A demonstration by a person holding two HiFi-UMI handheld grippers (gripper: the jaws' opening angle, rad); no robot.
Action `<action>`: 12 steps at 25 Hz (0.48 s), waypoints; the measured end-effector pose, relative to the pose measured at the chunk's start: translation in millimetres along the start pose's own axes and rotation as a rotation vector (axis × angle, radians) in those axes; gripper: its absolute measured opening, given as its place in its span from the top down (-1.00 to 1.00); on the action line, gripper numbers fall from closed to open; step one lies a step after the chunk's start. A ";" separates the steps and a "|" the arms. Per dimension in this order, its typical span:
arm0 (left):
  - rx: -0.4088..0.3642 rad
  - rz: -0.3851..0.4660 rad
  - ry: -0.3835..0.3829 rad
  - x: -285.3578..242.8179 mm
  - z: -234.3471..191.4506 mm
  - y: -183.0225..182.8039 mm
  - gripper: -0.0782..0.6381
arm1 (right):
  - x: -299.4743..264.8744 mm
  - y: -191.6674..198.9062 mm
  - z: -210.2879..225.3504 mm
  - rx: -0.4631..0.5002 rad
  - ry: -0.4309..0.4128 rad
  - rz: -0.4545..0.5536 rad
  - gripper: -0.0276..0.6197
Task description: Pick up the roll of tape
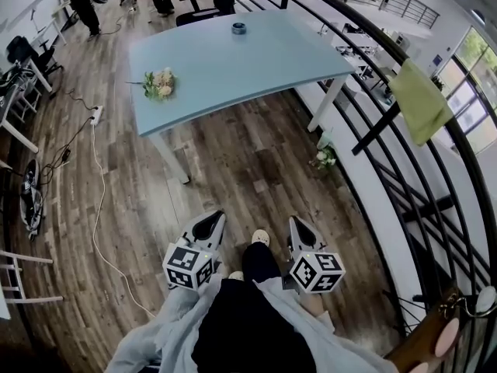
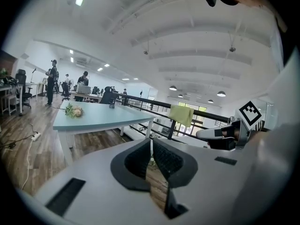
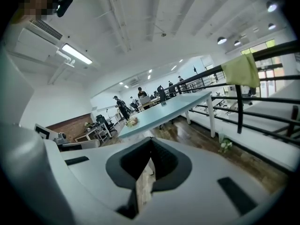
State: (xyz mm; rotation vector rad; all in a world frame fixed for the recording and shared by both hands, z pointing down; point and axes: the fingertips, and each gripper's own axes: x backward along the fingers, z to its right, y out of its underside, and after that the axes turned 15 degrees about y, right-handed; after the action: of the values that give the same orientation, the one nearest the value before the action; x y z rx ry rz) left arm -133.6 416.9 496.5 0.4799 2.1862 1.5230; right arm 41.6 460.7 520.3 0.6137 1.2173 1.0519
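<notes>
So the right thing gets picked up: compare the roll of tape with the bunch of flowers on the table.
The roll of tape is a small dark ring; the bunch of flowers is bigger, pale blooms and green leaves. The tape sits near the far edge; the flowers lie by the left edge in the head view. Both rest on the light blue table.

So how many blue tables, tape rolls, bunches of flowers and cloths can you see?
Blue tables: 1
Tape rolls: 1
Bunches of flowers: 2, one on the table, one on the floor
Cloths: 1
Total: 5
</notes>
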 end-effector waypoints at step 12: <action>-0.001 0.035 -0.054 -78.0 -57.3 -38.6 0.70 | -88.0 -55.4 13.9 0.017 -0.065 -0.020 0.90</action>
State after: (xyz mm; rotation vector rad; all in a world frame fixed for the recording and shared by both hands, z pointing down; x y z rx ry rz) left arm -99.3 318.8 489.3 0.5550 2.1470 1.5113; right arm 72.5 360.5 516.7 0.6428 1.1744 0.9985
